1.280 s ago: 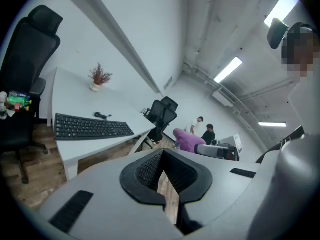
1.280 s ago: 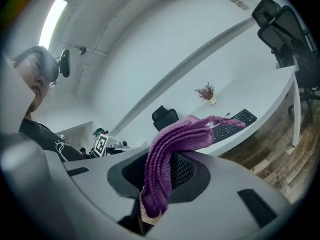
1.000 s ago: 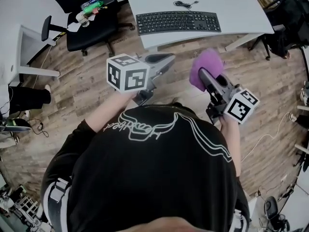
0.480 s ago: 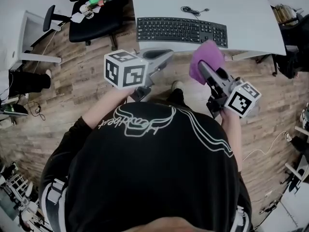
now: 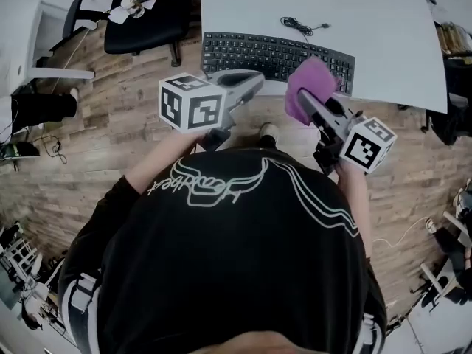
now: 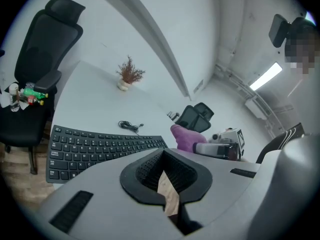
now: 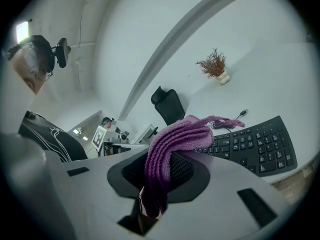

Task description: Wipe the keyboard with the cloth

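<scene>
The right gripper is clamped shut on a purple knitted cloth, which is bunched just beyond its tips. Past the cloth, a black keyboard is seen on a white desk. To its left, the left gripper is closed with nothing held.

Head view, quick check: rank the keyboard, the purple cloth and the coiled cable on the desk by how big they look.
1. keyboard
2. purple cloth, though it sits nearer the camera, which inflates it
3. coiled cable, clearly smallest
</scene>
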Demonstrator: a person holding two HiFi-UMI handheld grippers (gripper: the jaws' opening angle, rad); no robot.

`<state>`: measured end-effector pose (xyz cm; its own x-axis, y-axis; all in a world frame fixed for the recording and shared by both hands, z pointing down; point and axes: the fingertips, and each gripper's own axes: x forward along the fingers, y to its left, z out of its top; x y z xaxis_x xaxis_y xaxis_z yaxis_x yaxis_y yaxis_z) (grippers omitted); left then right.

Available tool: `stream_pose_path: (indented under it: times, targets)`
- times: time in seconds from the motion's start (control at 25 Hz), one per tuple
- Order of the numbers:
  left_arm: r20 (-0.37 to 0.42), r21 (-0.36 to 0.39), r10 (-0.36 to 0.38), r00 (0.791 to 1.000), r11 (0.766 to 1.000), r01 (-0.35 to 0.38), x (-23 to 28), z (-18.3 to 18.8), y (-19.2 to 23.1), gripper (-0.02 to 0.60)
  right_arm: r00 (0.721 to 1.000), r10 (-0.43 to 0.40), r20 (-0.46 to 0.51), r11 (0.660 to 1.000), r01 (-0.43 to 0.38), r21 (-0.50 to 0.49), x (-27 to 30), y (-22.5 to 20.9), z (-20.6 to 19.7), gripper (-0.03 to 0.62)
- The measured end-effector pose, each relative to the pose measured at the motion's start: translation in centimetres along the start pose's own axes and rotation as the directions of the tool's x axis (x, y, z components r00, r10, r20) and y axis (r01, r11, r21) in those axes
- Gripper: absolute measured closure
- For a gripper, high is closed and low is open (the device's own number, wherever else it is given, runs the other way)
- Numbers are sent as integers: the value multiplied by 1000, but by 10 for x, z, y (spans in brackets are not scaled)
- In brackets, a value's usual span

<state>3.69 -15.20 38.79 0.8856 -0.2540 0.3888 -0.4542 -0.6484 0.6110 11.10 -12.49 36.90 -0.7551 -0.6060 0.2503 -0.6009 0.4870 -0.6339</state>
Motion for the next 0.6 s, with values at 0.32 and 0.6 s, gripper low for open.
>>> stream_pose_path:
  times: [0.32,0.6]
  targets:
    - [10,-54,44,999,998,-43,18,4,28,577,996,15,-92,1000,-17,-23,29,-30,3,534]
    - [9,-132,94,996,987,-92,20,-5,58,577,986,5,-167,1000,-9,-19,63,-55,-1,534]
